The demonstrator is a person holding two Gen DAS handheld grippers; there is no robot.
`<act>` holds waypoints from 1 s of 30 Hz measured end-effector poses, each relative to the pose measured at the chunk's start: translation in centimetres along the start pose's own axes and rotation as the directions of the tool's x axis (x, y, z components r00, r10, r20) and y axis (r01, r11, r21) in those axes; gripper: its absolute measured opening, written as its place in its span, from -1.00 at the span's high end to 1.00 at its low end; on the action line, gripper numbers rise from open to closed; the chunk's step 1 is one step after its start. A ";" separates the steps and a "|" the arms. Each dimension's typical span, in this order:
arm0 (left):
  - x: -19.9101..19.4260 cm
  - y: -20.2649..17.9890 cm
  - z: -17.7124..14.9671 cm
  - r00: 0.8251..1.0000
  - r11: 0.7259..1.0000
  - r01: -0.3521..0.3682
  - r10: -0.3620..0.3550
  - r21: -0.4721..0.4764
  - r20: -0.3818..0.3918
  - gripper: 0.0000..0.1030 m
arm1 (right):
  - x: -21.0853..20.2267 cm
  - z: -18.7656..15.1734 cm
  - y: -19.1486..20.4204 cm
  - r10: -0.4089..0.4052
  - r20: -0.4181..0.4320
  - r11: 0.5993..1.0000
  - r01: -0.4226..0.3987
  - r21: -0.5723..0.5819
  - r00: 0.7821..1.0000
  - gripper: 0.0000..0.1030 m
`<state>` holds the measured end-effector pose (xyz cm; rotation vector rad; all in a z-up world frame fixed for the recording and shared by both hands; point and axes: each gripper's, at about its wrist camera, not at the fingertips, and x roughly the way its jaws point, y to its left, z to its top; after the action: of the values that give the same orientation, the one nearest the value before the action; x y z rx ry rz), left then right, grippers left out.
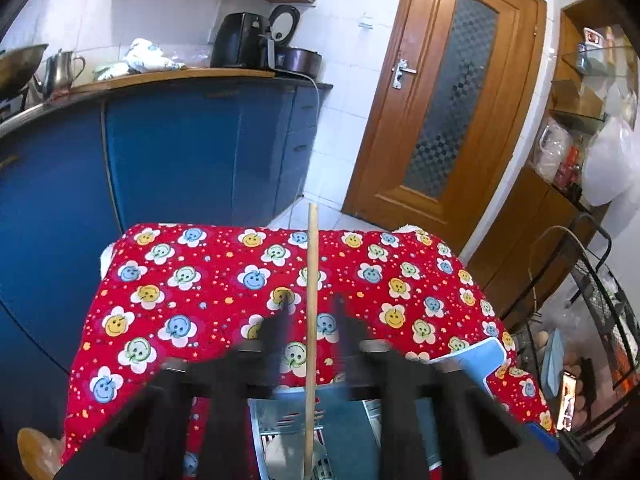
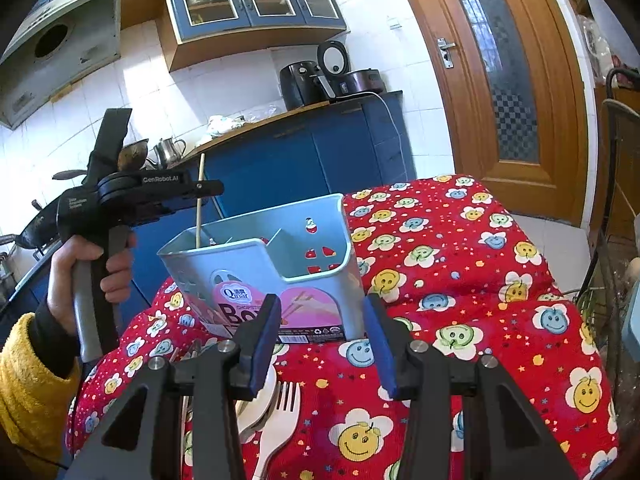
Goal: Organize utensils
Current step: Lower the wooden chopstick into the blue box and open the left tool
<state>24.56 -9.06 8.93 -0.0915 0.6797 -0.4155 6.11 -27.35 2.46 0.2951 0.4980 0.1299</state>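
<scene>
Chopstick [image 1: 311, 300] pinched in left gripper [image 1: 312, 320]; right gripper [image 2: 320, 344] wide, empty, above red cloth [image 2: 480, 280].

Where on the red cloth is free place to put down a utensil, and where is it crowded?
Free: the red cloth to the right of the blue utensil box, out to its far edge. Crowded: in front of the box, where the wooden fork and spoons lie under the right gripper.

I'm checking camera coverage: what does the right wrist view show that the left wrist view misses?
Only the right wrist view shows the wooden fork and spoon lying on the tablecloth, and the left gripper from outside. Only the left shows its own fingers astride the chopstick. Both show the chopstick, the blue utensil holder and the red tablecloth.
</scene>
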 end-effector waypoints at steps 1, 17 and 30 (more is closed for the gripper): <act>-0.1 0.1 0.1 1.000 1.000 0.002 -0.002 -0.006 0.005 0.92 | 0.0 0.0 -0.1 0.003 0.001 1.000 -0.003 0.004 1.000 0.10; -2.3 0.9 -1.9 0.973 0.998 -0.052 0.059 -0.036 0.224 0.92 | -0.1 -0.1 -0.4 0.016 0.011 0.999 -0.017 0.028 1.000 0.10; -4.1 1.8 -4.6 0.990 0.999 -0.028 0.033 -0.035 0.134 0.26 | -0.5 -0.2 -0.1 0.002 0.016 1.000 -0.002 0.027 1.000 0.09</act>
<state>19.44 -5.54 7.43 -0.1395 0.5542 -0.3653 5.62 -27.46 2.48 0.3225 0.4840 0.1227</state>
